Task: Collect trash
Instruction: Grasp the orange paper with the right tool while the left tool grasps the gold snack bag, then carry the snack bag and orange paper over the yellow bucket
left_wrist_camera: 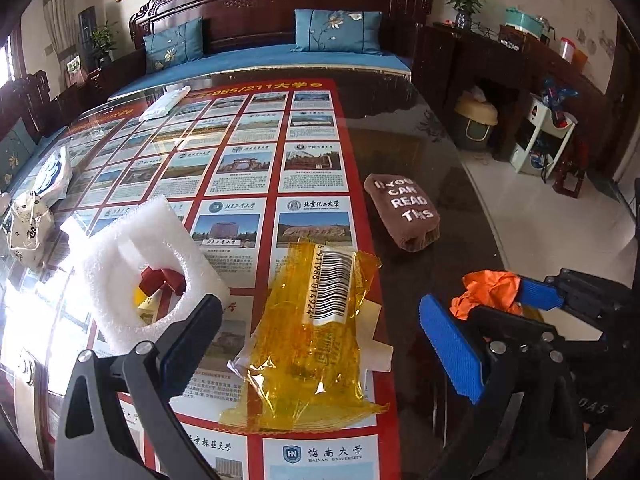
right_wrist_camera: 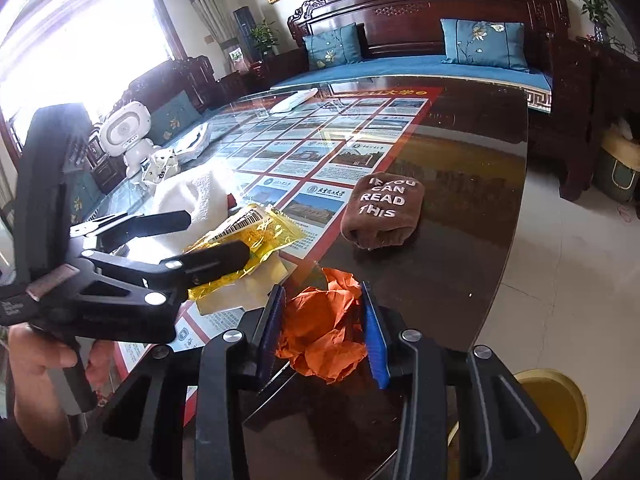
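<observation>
A yellow plastic wrapper (left_wrist_camera: 312, 336) with a barcode lies on the glass table between my left gripper's wide-open fingers; my left gripper (left_wrist_camera: 320, 328) is open just above it. It also shows in the right wrist view (right_wrist_camera: 248, 236). A white foam piece (left_wrist_camera: 136, 264) lies by the left finger. My right gripper (right_wrist_camera: 323, 320) is shut on a crumpled orange paper (right_wrist_camera: 324, 328), low over the table; this paper also shows in the left wrist view (left_wrist_camera: 488, 292).
A folded brown cloth (left_wrist_camera: 404, 212) lettered "IF YOU CAN READ THIS" lies beyond. A red poster (left_wrist_camera: 240, 160) lies under the glass. Bags (left_wrist_camera: 32, 216) sit at the left edge. A yellow bin (right_wrist_camera: 560, 408) stands on the floor at right. A white robot toy (right_wrist_camera: 128, 132) stands far left.
</observation>
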`<state>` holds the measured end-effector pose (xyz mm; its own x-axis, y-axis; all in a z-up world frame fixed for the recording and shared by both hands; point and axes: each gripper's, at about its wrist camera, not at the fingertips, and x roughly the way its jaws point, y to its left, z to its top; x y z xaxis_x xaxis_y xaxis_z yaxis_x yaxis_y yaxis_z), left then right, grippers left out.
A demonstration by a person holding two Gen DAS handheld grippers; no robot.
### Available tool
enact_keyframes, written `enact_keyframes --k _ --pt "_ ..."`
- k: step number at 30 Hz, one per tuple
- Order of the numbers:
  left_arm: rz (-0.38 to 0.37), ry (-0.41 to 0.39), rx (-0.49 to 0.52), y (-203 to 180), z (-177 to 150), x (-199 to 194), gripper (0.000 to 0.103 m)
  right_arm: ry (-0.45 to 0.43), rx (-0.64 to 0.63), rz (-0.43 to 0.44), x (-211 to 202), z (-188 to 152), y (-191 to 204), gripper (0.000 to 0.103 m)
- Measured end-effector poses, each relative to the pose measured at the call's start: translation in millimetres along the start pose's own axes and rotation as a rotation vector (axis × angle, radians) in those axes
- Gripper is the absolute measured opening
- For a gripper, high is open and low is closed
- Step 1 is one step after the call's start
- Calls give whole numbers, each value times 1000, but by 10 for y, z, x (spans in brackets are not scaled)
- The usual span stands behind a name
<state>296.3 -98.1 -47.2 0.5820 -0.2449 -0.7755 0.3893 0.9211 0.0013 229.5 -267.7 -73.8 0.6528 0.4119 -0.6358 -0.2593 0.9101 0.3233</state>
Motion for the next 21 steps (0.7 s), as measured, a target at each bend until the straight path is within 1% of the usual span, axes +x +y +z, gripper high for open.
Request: enact_keyframes --k 1,2,3,4,6,8,9,11,15,21 --pt "-1 8 1 3 -11 24 96 -2 6 2 -5 0 -18 37" --pt "-10 17 -6 9 -2 40 90 -4 11 4 -9 1 -31 37" --pt "-21 26 -20 25 -8 55 81 -5 14 4 -12 3 -42 37" --pt "-32 37 -43 61 -13 76 75 -4 14 4 -13 1 -48 37" --pt "-47 50 -75 130 -28 100 51 -2 16 5 -10 -8 -55 37" --pt "-60 55 -104 192 -35 114 47 3 16 9 -7 -18 -57 37" --pt "-65 52 -113 207 -36 117 43 4 16 8 -5 -26 -58 37" --pt "-70 45 -125 233 -47 96 37 10 17 6 1 -34 -63 37" --pt "-76 6 -155 262 -38 -3 31 10 20 8 7 -30 -63 37" --pt "-74 -47 -169 301 35 -219 31 0 5 13 -41 -16 5 37"
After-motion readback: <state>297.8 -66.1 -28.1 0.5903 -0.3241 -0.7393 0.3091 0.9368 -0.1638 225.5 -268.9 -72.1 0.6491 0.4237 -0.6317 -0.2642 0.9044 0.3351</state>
